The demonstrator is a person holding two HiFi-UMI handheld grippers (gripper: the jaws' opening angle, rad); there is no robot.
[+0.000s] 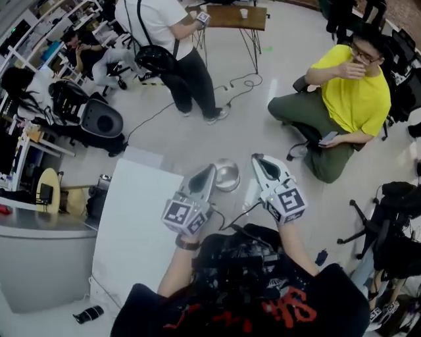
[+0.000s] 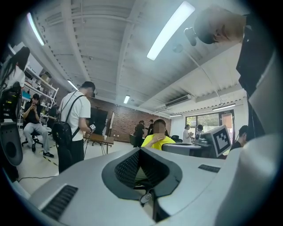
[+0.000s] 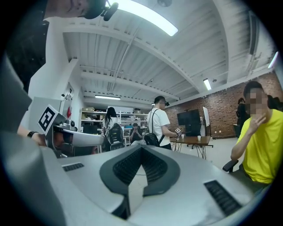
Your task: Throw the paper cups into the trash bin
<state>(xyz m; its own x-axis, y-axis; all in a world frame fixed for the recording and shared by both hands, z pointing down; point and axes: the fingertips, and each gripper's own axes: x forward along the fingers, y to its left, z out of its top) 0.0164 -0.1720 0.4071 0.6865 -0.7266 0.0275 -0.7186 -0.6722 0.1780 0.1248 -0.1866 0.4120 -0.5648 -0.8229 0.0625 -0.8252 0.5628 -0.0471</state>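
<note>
A silver round trash bin stands on the floor just ahead of me, between the two gripper tips. My left gripper and right gripper are held up side by side, pointing forward across the room. Both have their jaws shut with nothing between them. A white paper cup stands far off on a brown table. No cup shows near the grippers.
A white tabletop lies at my left. A person in a yellow shirt sits at the right. A person in a white shirt stands by the brown table. A cable runs over the floor; a black chair is at the right edge.
</note>
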